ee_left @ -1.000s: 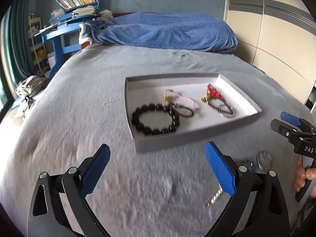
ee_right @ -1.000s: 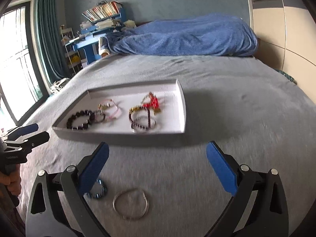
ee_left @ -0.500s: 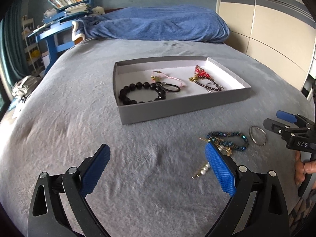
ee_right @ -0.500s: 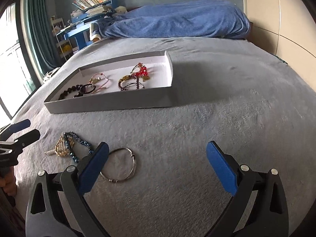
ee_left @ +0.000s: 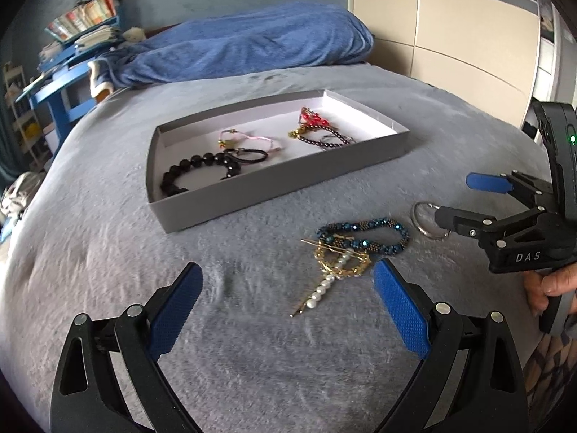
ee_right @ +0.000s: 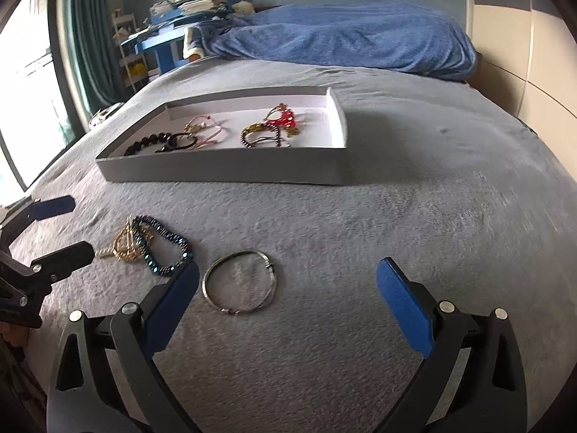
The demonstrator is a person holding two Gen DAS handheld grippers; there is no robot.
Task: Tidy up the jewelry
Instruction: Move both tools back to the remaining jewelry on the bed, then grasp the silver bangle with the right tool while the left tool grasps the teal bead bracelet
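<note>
both jaws are gaping empty; lifting the blue bracelet [ee_left: 364, 234] is risking dragging the seemingly tangled pearl pin [ee_left: 326, 285] beside it.

Daylight floods a bedroom through a blown-out window [ee_right: 25, 83].
Soft shadow beside the tray [ee_right: 223, 171]; fisheye bends and darkens the edges; slight blur.

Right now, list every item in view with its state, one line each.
Left gripper: open, empty.
Right gripper: open, empty.
Tray: uncovered, holding four bracelets.
Blue bead bracelet: on the bed, outside the tray.
Pearl hairpin: on the bed, touching the bracelet.
Silver bangle: flat on the bed.
</note>
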